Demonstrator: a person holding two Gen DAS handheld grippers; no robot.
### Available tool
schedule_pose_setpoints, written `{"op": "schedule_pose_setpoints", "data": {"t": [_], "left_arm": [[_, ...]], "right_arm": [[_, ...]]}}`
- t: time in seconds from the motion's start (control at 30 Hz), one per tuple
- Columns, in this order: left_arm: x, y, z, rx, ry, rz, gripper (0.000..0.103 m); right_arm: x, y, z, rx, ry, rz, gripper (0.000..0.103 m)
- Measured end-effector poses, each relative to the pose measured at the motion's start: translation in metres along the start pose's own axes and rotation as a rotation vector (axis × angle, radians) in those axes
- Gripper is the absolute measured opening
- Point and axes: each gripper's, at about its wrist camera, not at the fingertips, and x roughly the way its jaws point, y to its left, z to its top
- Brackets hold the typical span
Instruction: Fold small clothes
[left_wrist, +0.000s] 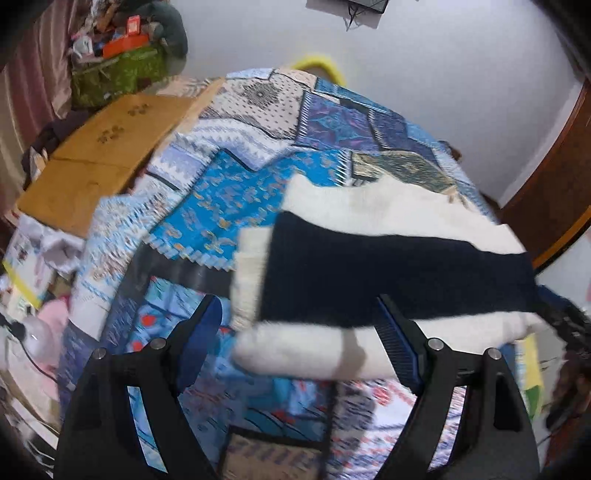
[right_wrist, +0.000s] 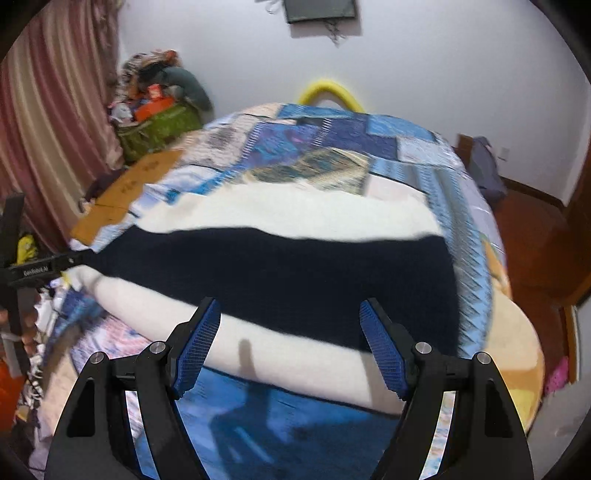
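A small white and dark navy knit garment (left_wrist: 369, 273) lies folded on the patterned blue bedspread (left_wrist: 229, 199). A dark band crosses it, with white above and a white roll along the near edge. My left gripper (left_wrist: 299, 328) is open and empty, its blue-padded fingers (left_wrist: 201, 332) just over the garment's near left end. In the right wrist view the same garment (right_wrist: 295, 269) spans the bed. My right gripper (right_wrist: 290, 332) is open and empty above its near white edge.
A flat cardboard sheet (left_wrist: 107, 155) lies at the bed's left side. A green bag (left_wrist: 118, 74) with clutter stands by the pink curtain (right_wrist: 48, 122). A yellow hoop (right_wrist: 330, 92) shows behind the bed. A wooden door (left_wrist: 554, 177) and floor are on the right.
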Motion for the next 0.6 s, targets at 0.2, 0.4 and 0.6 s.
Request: {"op": "schedule_pose_setpoints", "data": {"t": [0.2,0.4,0.6], "left_arm": [[0.001,-0.013,-0.021,-0.011,0.048,0.010,0.084],[0.009,-0.011,-0.037,-0.103,0.133,-0.152,0.084],[0.041,-0.006,-0.032,-0.240,0.194,-0.285,0.084]], "right_arm": [[0.042,0.034,-0.002,-0.073,0.073,0.040,0.076],[0.067,0.039,-0.016,-0.077,0.116,0.052,0.079],[0.063,0.035,-0.017,-0.070,0.120,0.078,0.079]]}}
